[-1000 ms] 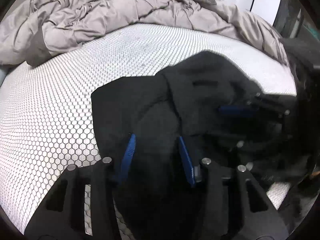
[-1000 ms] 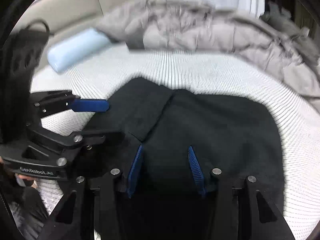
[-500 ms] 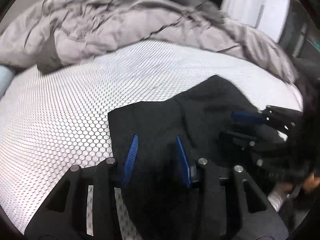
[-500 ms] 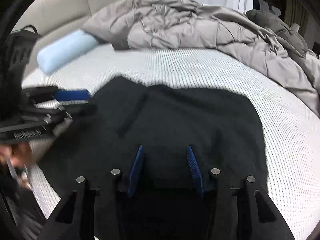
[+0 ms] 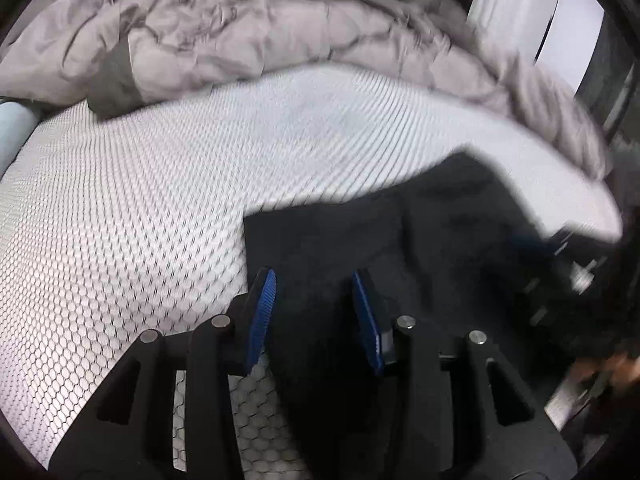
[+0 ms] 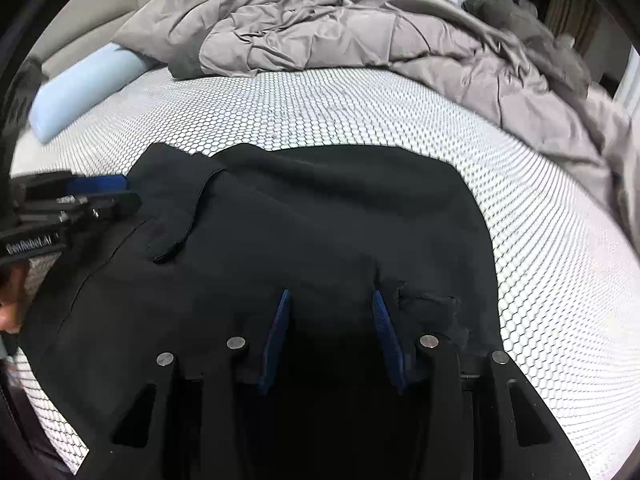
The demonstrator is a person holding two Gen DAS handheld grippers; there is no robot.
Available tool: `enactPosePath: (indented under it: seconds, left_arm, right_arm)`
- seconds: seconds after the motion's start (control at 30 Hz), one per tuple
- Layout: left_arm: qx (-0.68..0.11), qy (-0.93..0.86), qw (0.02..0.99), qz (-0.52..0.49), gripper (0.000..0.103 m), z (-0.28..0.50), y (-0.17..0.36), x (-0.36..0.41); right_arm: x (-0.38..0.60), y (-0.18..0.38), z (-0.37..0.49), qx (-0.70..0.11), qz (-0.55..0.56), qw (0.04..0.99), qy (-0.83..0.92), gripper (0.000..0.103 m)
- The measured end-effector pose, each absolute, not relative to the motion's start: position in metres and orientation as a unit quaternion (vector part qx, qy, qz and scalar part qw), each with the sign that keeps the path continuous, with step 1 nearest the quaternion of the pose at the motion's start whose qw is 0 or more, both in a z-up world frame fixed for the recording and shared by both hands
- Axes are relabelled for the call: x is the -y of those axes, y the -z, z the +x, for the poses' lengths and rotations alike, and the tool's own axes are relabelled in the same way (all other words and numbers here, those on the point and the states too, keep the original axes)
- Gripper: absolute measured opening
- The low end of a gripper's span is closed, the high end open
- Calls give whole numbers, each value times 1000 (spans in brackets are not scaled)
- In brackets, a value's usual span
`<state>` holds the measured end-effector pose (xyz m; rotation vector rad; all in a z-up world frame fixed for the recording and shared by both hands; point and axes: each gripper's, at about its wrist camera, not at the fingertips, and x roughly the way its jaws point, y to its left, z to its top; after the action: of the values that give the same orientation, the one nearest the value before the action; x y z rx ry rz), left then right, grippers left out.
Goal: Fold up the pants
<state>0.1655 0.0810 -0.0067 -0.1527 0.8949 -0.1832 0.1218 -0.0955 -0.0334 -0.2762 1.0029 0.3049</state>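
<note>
Black pants (image 6: 320,208) lie spread on a white honeycomb-patterned mattress (image 6: 320,108), one flap turned over at their left. My right gripper (image 6: 330,294) is at their near edge with dark cloth bunched between its blue pads, and the fabric puckers beside the right pad. In the left wrist view the pants (image 5: 440,232) run from the middle to the right, and my left gripper (image 5: 314,280) is shut on a bunch of cloth at their left edge. The left gripper (image 6: 96,188) also shows at the left of the right wrist view. The right gripper (image 5: 536,240) is a blur in the left wrist view.
A crumpled grey duvet (image 6: 320,28) is heaped along the far side of the mattress. A pale blue bolster (image 6: 84,88) lies at the far left. A person's hand (image 6: 8,292) shows at the left edge. Bare mattress (image 5: 160,200) stretches left of the pants.
The pants were rumpled between the grippers and now lie flatter and wider. Both grippers have shifted with the cloth, and the left one has drifted away from the right.
</note>
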Motion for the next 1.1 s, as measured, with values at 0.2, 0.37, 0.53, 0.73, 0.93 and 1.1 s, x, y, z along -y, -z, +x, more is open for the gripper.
enactPosePath:
  seconds: [0.2,0.37,0.53,0.73,0.93,1.1]
  left_arm:
    - [-470,57,877,-82,41,199,35,-76]
    - [-464,68,877,-109,50,189,43,-88]
    - [-437,71,894,-70,48,149,9,-76]
    - [-459,123,880,-11,48,117,22,-40]
    - [-452,127,883,-15,51,101,20,-56]
    - [-426,143,893,-27,50,70,2,-55]
  right_arm:
    - [56,28,138,-464,-62,867,-170,48]
    - [44,42,147,-482,-111,857,-142,50]
    - [88,35,126,-477,-102,863,-132,49]
    - [80,10,95,-444,-60,871,-203,51]
    - [65,43,98,-474,-119,846,-213,50]
    - [106,30,82,-456,-101,867,-175,50]
